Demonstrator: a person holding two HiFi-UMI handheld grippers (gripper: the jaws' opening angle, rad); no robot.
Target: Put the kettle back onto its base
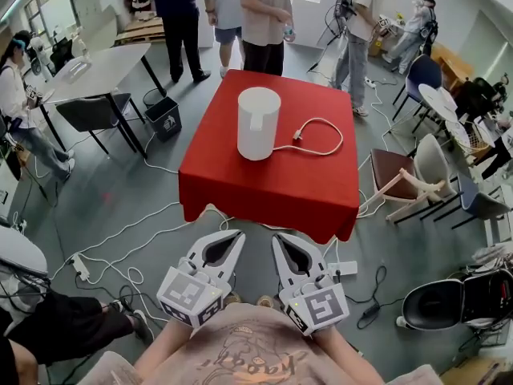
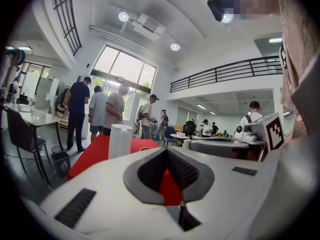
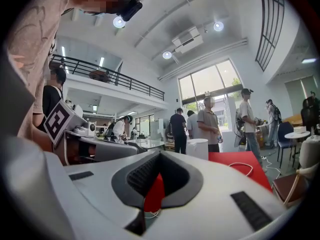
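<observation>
Kettle (image 1: pixel 258 123), white and upright, stands on the red surface (image 1: pixel 272 191), a little toward 12 o'clock from the middle of it. A white cable (image 1: pixel 340 139) leaves the foot of the kettle and makes a loop at 3 o'clock from it, and its plug (image 1: pixel 296 135) lies just beside the kettle. Whether a base is under the kettle, I cannot tell.

Both claws are at 6 o'clock from the surface, close to the person's body and above the floor, well apart from the kettle. The left claw (image 1: pixel 239 233) has its jaws together at the tips and it holds nothing. The right claw (image 1: pixel 276 237) is just beside it at 3 o'clock, also closed and empty. Both point toward the surface.

Several people (image 1: pixel 264 14) stand at 12 o'clock beyond the surface. A grey table (image 1: pixel 96 70) is at 10 o'clock from it, and a chair (image 1: pixel 401 175) stands at 3 o'clock.
</observation>
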